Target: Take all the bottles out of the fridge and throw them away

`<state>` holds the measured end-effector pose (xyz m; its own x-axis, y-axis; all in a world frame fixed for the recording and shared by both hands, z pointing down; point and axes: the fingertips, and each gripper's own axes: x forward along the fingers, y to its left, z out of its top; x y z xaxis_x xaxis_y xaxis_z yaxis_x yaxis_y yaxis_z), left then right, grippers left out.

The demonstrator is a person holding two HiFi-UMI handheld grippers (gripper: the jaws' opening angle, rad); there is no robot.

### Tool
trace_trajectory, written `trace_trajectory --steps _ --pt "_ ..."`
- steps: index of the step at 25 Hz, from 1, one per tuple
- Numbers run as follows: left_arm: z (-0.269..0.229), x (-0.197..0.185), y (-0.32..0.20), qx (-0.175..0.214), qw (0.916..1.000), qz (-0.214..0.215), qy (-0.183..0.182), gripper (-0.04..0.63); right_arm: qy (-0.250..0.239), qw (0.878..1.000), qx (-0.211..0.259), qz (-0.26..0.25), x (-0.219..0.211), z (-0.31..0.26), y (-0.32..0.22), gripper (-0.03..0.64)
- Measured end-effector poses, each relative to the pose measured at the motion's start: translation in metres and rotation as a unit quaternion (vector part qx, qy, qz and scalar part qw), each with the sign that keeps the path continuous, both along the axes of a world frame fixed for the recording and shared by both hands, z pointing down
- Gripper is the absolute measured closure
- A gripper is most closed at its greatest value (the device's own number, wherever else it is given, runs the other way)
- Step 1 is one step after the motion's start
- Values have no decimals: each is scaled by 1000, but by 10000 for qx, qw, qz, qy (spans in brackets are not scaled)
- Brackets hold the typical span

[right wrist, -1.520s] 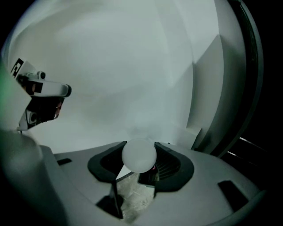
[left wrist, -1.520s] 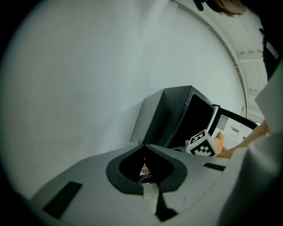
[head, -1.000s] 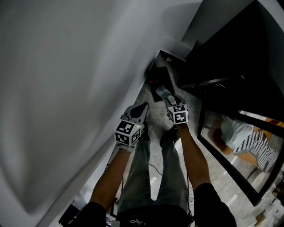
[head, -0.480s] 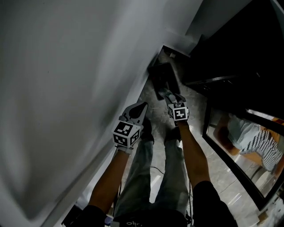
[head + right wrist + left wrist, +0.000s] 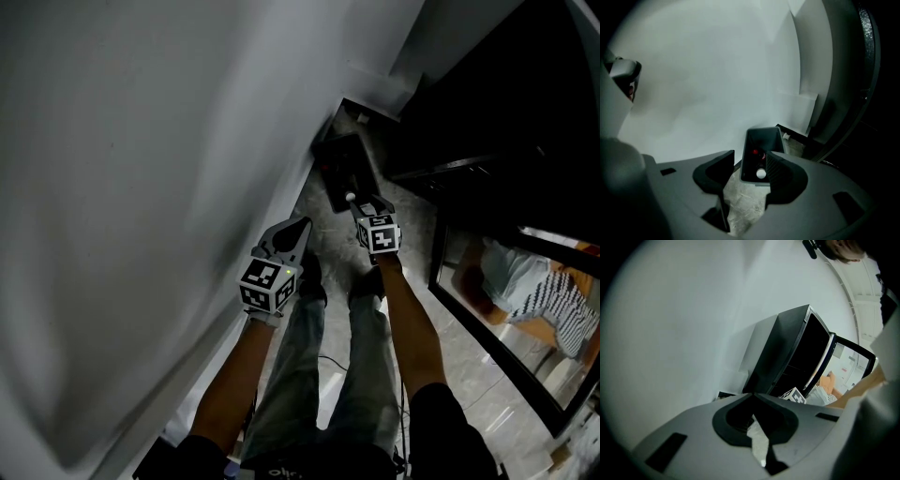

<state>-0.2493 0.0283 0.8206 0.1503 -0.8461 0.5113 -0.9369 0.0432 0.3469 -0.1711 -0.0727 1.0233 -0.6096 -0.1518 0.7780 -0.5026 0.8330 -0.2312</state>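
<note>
The left gripper was pressed together, with nothing between its jaws, and was held close to the white wall. The right gripper was spread and empty. It was angled down toward the bin, which stood on the floor against the wall. Two bottles lay inside the bin. One had a white cap at the near end. The other had a red cap and lay behind it. The black fridge stood near the bin with its glass door open.
</note>
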Motion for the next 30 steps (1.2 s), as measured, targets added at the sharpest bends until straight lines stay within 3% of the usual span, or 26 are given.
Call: trace_trajectory --steps 7,13,17,24,30 --pt "-32 9 -11 135 9997 186 7 588 -462 9976 356 381 19 -86 -14 426" --pt "-100 22 -19 305 9988 392 -39 589 -898 9889 673 970 54 -207 -17 533" --pt "-150 34 -27 502 9971 570 -103 588 -883 9832 922 1304 83 -282 -14 607" --pt "-237 60 -47 1013 9899 970 -194 588 -1299 9660 1219 1872 124 -396 -11 609" --pt "-291 112 -41 1329 9832 1226 -266 588 -1697 9522 1303 2180 175 -462 14 609"
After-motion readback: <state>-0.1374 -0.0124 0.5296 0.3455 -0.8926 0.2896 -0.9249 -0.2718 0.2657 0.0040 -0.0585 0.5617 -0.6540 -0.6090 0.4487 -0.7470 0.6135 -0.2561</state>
